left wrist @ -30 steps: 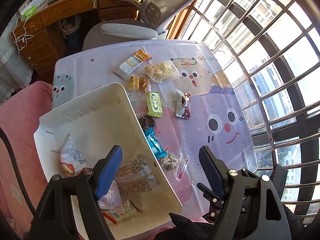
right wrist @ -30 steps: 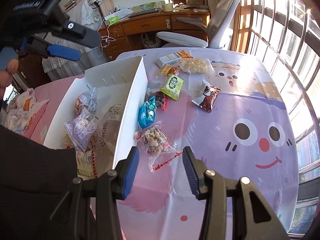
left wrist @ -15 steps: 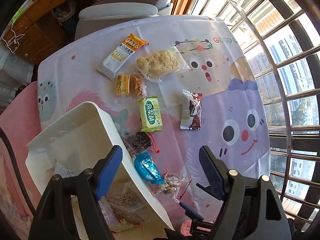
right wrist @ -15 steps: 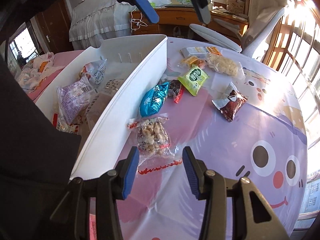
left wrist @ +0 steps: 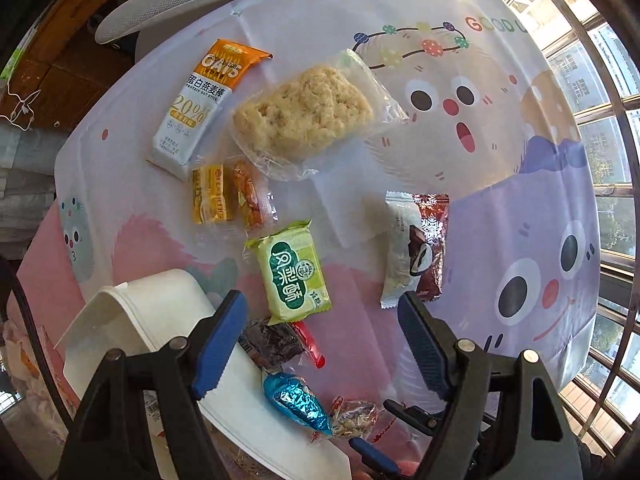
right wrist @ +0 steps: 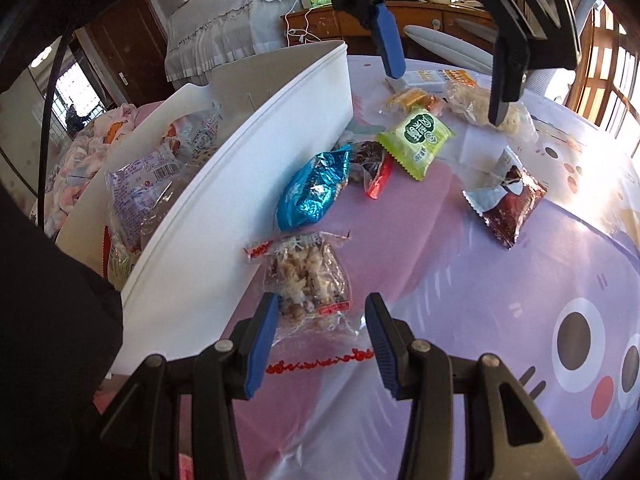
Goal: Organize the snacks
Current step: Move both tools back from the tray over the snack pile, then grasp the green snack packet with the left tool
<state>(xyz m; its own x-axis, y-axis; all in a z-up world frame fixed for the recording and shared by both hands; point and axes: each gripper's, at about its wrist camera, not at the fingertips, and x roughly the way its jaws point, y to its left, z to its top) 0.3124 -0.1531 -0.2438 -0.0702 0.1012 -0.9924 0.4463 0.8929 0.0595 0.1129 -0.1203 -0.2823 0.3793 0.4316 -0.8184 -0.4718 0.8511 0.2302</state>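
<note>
Left wrist view: eight snack packets (left wrist: 295, 270) on the table; both tools, left (left wrist: 320, 344) and right (right wrist: 320, 340), gape empty.

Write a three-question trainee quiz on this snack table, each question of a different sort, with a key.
1. True or false: the green snack pack already lies inside the white bin.
2. Multiple choice: which snack lies nearest the fingertips of the right hand-held gripper?
A. the blue foil pack
B. the clear bag of nut clusters
C. the brown and white wrapper
3. Fill in: the left hand-held gripper has its jaws ___ and holds nothing.

Key
1. False; it lies on the tablecloth outside the bin.
2. B
3. open
</note>
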